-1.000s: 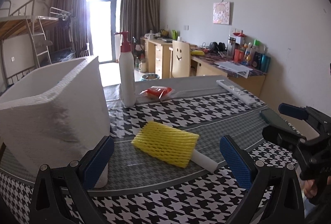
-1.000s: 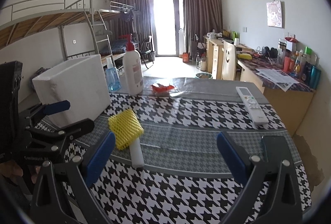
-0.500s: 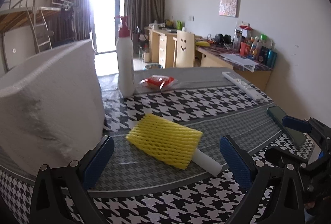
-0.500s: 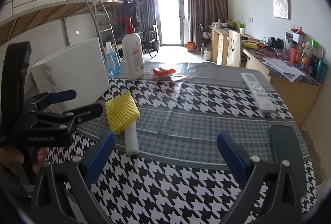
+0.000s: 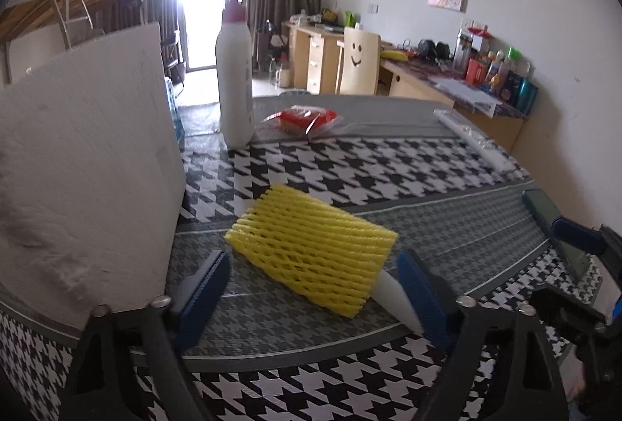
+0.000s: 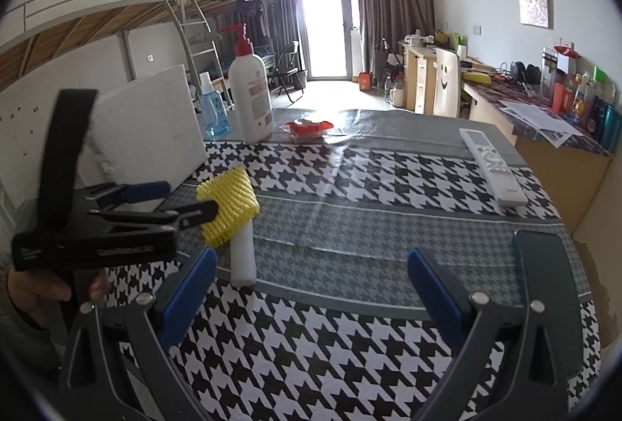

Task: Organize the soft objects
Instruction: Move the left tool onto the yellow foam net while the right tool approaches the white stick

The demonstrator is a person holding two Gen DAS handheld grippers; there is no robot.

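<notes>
**Operator:** Yellow foam net sleeve [image 5: 315,250] over a white foam cylinder [image 5: 396,298] — that's my target. From the left wrist camera it lies on the houndstooth tablecloth [image 5: 350,172], just right of the white foam box [image 5: 85,164]. The left gripper [image 5: 315,300] has its jaws wide apart, and the sleeve sits straight ahead, its near edge already between the blue fingertips [image 5: 206,289].

**Spotter:** Which way does it run?

**Operator:** Diagonally: far end toward the foam box, bare cylinder end toward my right fingertip, touching it or nearly so. I can't tell which.

**Spotter:** And the other camera?

**Operator:** From the right wrist camera, the sleeve [image 6: 227,205] lies off to the left, near the foam box [image 6: 147,125], with the cylinder [image 6: 243,257] pointing back at me. The right gripper [image 6: 311,296] is spread open too, over bare tablecloth [image 6: 369,195], nothing between the pads. I can see the left gripper [image 6: 171,197] from the side, hovering at the sleeve.

**Spotter:** So the left takes it?

**Operator:** I'd say so; it's much nearer. I'd close across the sleeve's short side.
</notes>
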